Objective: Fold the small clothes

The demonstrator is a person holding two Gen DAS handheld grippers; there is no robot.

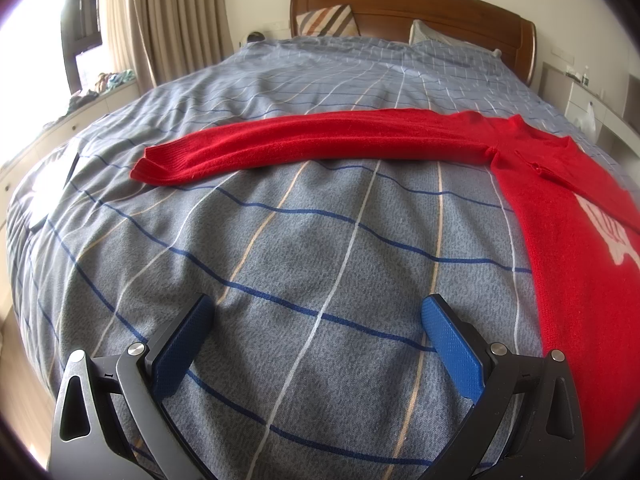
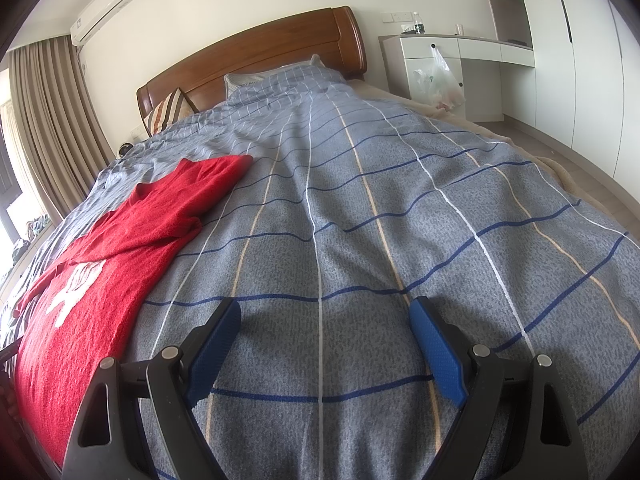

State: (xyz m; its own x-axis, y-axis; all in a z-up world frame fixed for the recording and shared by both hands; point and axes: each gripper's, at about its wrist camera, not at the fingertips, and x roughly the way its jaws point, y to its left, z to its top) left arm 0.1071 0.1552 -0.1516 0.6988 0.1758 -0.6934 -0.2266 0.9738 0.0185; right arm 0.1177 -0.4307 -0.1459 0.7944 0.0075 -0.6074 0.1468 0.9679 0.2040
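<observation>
A red knit sweater (image 1: 568,216) with a white print lies flat on the bed. One long sleeve (image 1: 304,140) stretches out to the left across the cover. In the right wrist view the same sweater (image 2: 120,248) fills the lower left, its other sleeve folded in over the body. My left gripper (image 1: 318,312) hovers open over bare cover, left of the sweater's body and short of the sleeve. My right gripper (image 2: 324,312) is open too, over bare cover to the right of the sweater. Nothing sits between either pair of blue pads.
The bed has a grey-blue checked cover (image 2: 400,240), a wooden headboard (image 1: 412,8) and pillows (image 1: 326,20). Curtains (image 1: 168,20) and a window sill with clutter are at the left. A white desk (image 2: 460,52) with a plastic bag (image 2: 440,80) stands right of the bed.
</observation>
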